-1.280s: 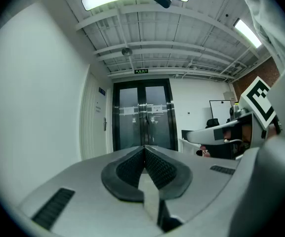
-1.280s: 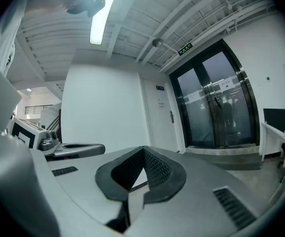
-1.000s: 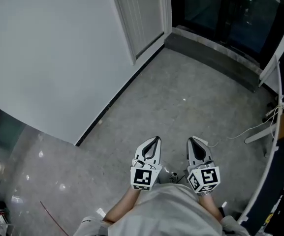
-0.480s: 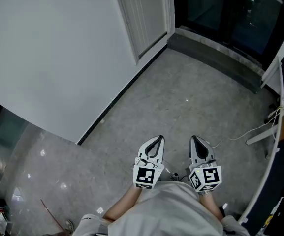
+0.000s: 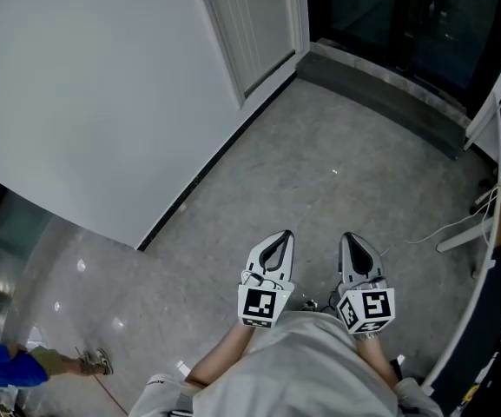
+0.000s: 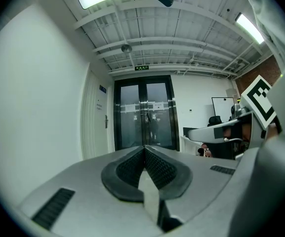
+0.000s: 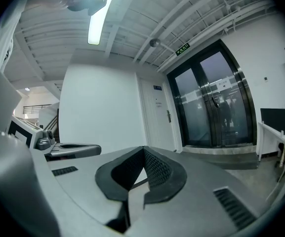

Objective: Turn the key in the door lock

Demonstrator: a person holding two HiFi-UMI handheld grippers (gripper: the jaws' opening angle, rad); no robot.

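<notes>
Head view shows the left gripper (image 5: 283, 235) and the right gripper (image 5: 348, 237) side by side above the grey floor (image 5: 319, 155). Both have their jaws pressed together with nothing between them. The white door (image 5: 254, 24) stands well ahead, to their left. Its handle (image 7: 168, 116) is visible, but any key is too small to make out.

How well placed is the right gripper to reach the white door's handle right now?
Probably not yet: the right gripper, shut and empty, is well short of the white door and its handle. Only open floor lies between, leaving the way free.
</notes>
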